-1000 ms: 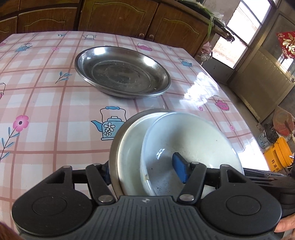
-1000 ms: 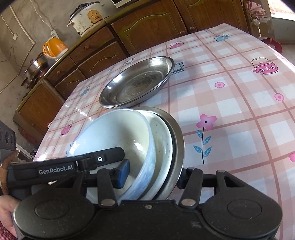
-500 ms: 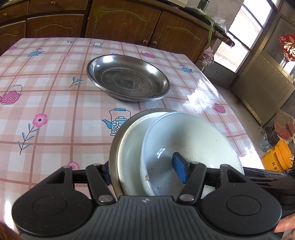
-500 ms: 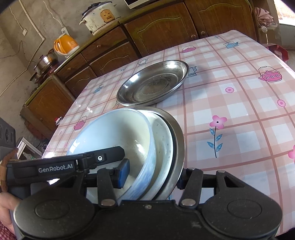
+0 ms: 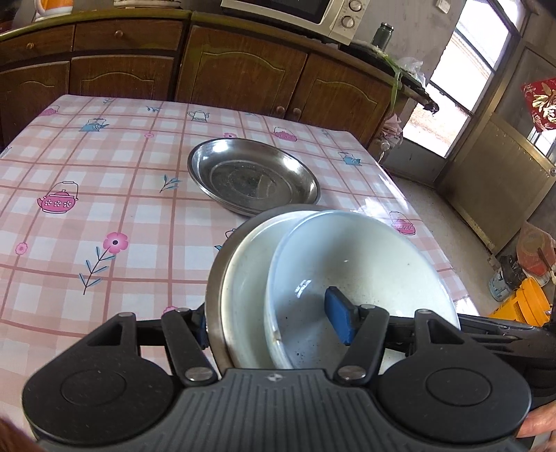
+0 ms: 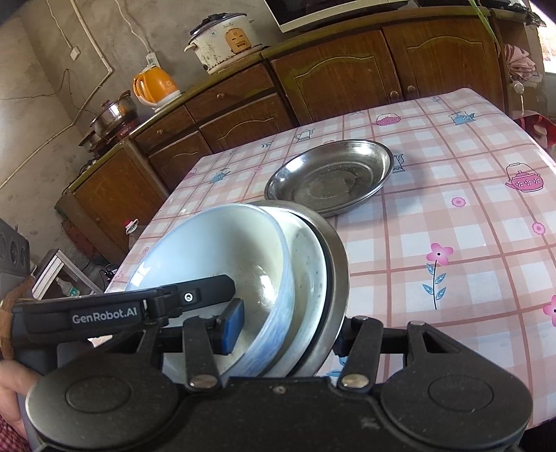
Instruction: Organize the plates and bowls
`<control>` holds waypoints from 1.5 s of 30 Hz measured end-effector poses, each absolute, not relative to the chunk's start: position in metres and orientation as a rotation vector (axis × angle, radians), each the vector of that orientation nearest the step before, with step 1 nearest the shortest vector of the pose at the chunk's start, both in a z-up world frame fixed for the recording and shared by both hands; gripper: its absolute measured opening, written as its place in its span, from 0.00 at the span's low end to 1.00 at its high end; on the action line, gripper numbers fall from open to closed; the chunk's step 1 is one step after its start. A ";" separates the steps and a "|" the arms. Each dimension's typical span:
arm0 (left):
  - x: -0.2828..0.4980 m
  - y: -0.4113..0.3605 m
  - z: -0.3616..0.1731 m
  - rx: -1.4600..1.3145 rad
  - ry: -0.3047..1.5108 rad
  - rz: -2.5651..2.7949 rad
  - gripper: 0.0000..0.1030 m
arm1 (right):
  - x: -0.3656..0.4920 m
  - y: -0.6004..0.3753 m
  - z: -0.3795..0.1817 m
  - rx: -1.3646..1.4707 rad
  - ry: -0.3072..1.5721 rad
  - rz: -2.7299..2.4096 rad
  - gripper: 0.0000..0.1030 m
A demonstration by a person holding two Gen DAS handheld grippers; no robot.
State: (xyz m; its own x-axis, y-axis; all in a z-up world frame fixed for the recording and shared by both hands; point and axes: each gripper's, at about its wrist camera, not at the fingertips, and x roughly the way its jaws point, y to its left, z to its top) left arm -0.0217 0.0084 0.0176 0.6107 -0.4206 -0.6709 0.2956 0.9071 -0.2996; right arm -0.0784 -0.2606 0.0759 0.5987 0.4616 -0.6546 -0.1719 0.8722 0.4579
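Observation:
A nested stack, a white bowl [image 5: 361, 264] in a white dish [image 5: 243, 292] in a steel plate [image 5: 213, 278], is held above the table. My left gripper [image 5: 271, 327] is shut on one side of the stack's rims. My right gripper [image 6: 285, 330] is shut on the opposite side, where the bowl [image 6: 222, 250], the dish [image 6: 309, 264] and the steel plate [image 6: 338, 253] show. A second steel plate [image 5: 252, 174] lies on the table beyond the stack; it also shows in the right wrist view [image 6: 330, 175].
The table [image 5: 87, 194] has a pink checked cloth. Wooden cabinets [image 5: 243, 73] stand behind it with a microwave [image 5: 299, 14], a rice cooker [image 6: 222, 41] and an orange kettle [image 6: 154, 85]. A yellow bucket [image 5: 524, 299] stands on the floor at the right.
Both grippers have risen and drawn back with the stack in them. The steel plate on the table now looks smaller and farther, and more of the cabinets shows.

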 end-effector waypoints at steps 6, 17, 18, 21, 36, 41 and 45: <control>-0.028 0.014 0.026 -0.165 0.794 -0.410 0.61 | -0.084 -0.254 0.086 0.360 0.840 0.389 0.60; -0.034 0.019 0.032 -0.163 0.773 -0.405 0.61 | -0.086 -0.250 0.094 0.353 0.824 0.400 0.60; -0.033 0.019 0.032 -0.162 0.772 -0.405 0.61 | -0.086 -0.250 0.094 0.353 0.823 0.401 0.60; -0.033 0.019 0.032 -0.162 0.768 -0.406 0.62 | -0.086 -0.250 0.095 0.353 0.818 0.400 0.60; -0.031 0.019 0.033 -0.153 0.758 -0.410 0.62 | -0.086 -0.251 0.097 0.354 0.806 0.400 0.60; -0.028 0.018 0.034 -0.151 0.757 -0.411 0.62 | -0.086 -0.252 0.099 0.357 0.804 0.398 0.60; -0.028 0.018 0.034 -0.151 0.757 -0.410 0.62 | -0.086 -0.252 0.099 0.357 0.804 0.398 0.60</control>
